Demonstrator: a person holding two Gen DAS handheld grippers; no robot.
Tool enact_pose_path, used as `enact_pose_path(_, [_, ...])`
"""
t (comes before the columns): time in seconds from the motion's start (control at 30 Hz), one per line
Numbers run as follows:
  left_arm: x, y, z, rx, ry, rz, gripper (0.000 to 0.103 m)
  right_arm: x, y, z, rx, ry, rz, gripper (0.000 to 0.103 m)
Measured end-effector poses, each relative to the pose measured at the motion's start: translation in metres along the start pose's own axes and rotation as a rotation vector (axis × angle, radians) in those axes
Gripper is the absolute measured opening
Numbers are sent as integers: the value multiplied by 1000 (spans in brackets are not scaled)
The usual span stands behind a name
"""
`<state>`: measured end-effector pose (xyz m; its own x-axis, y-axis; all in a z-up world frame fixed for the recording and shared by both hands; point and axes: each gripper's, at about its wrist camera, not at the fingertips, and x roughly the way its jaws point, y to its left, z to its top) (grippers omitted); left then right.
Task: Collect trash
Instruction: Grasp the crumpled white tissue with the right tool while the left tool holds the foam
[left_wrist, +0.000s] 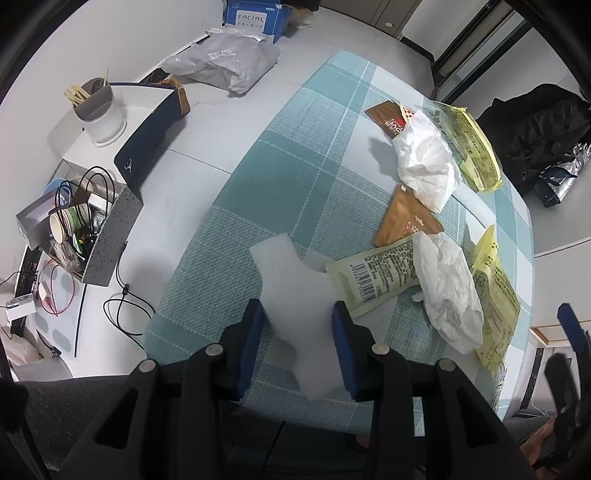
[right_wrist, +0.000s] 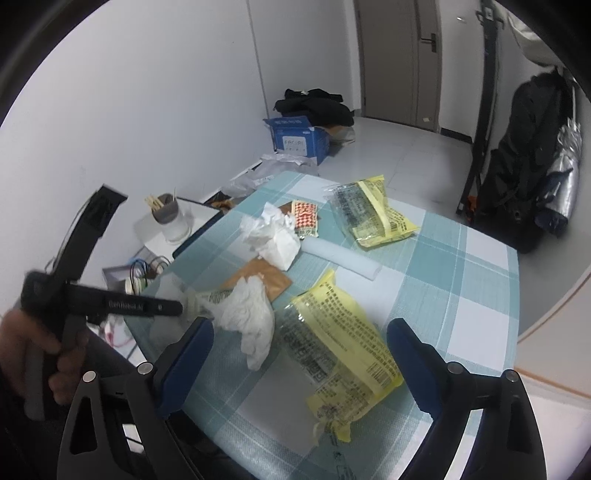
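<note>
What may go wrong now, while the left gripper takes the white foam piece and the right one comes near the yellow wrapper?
1. The left gripper pinches only a narrow part of the thin foam piece; it may bend and slip out.
2. The foam piece reaches the pale wrapper and may drag it along.
3. The right gripper, open, has a tissue beside the yellow wrapper and may catch both.
</note>
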<state>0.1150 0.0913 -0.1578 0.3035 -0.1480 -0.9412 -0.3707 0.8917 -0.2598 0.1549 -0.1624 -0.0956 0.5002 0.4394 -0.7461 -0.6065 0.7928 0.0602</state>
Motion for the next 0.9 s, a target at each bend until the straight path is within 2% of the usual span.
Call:
enact_pose_path(0.07, [-1, 2, 0, -8, -5, -17, 33, 3, 5, -1, -25, 19, 1, 89])
enact_pose_path(0.13, [-4, 4, -1, -12, -16, -39, 33, 5, 8, -1, -34, 25, 3, 82])
enact_pose_path(0.23, [-9, 9, -1, -31, -34, -81, 33, 11, 18, 2, -70, 40, 22, 81])
enact_pose_path(0.47, [-25, 19, 1, -66, -92, -161, 33, 54, 54, 9, -222, 117, 34, 67])
enact_pose_path(0.53, [-27, 21, 2, -77, -93, -180, 33, 71, 60, 10, -232, 159, 33, 56])
enact_pose_path(0.67, [-28, 23, 5, -79, -101, -209, 33, 94, 68, 10, -259, 196, -9, 42])
enact_pose_path(0.77, [-28, 23, 5, -82, -96, -235, 33, 107, 67, 9, -259, 248, -10, 22])
enact_pose_path(0.9, [-31, 22, 4, -59, -107, -239, 33, 108, 66, 13, -241, 241, -19, 16])
